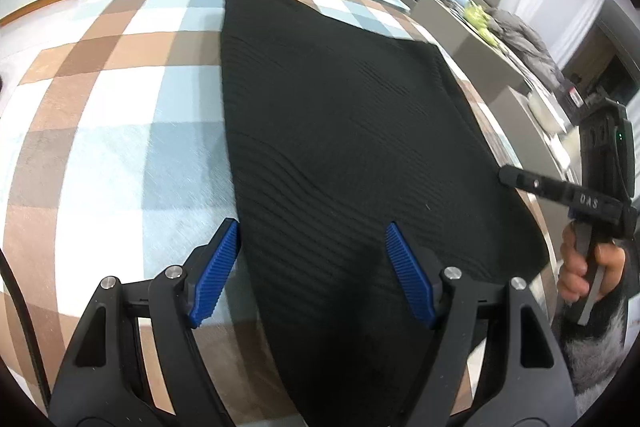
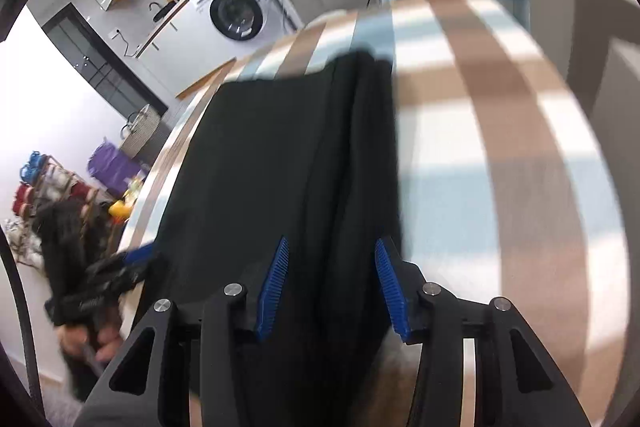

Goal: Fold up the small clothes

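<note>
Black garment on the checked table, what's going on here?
A person holds a handheld gripper in each hand to fold a black ribbed garment lying flat on the checked tablecloth. The left gripper is open over the garment's near left edge. The right gripper is open too, straddling the cloth's near right side where a lengthwise crease runs. Neither has gripped the cloth yet.

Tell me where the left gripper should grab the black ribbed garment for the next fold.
Probably the near left edge of the black ribbed garment, which lies flat on the checked cloth. That edge runs straight and exposed just by the left finger of the open left gripper. Come in low from the left, sliding one finger under the hem. The right gripper hangs open over its side.
</note>
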